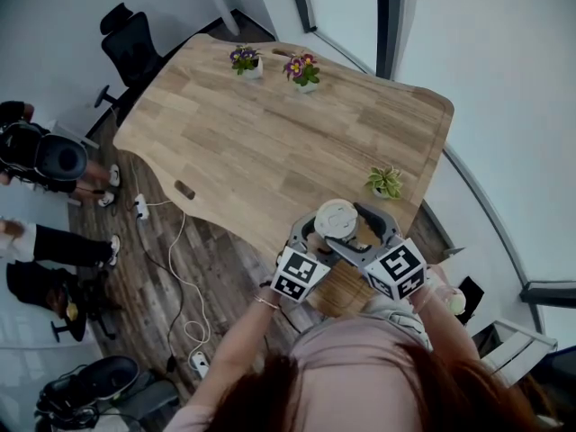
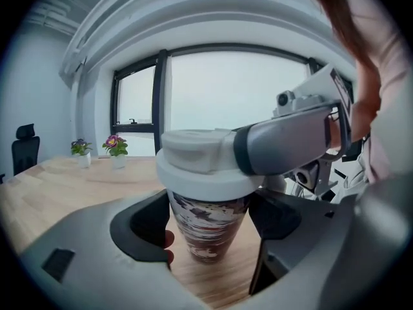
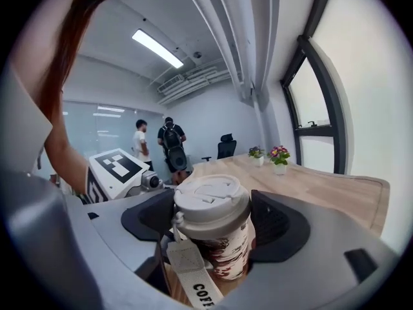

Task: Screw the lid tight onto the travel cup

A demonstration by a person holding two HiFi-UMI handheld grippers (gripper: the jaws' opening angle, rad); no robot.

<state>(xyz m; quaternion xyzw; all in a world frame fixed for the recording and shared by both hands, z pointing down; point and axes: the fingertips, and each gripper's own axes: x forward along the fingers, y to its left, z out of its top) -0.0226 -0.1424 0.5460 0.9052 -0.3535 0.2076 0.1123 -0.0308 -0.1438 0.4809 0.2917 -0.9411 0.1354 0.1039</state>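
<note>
One travel cup (image 2: 208,234) with a brown-and-white patterned body stands upright at the near edge of the wooden surface (image 1: 270,133), directly in front of the person. A white lid (image 3: 210,199) sits on top of the cup, and a pale strap (image 3: 193,273) printed with dark letters hangs from the lid's side. The left gripper (image 2: 210,221) has its jaws closed in on the cup body below the lid, one dark pad on each side of it; a fingertip (image 2: 169,241) of the person shows beside the left pad. The right gripper (image 3: 216,215) is set higher, with its jaws clamped on the lid from both sides. In the left gripper view one grey jaw of the right gripper lies across the side of the lid. In the head view both marker cubes, left (image 1: 300,274) and right (image 1: 396,268), sit just beside each other below the cup. A small green potted plant (image 1: 385,182) stands near the cup on the surface. Two flowering pot plants (image 1: 245,61) (image 1: 303,70) stand at the far end, well apart from the cup. A black office chair (image 1: 135,43) stands beyond the far corner, and a white cable (image 1: 180,268) lies on the floor.
</note>
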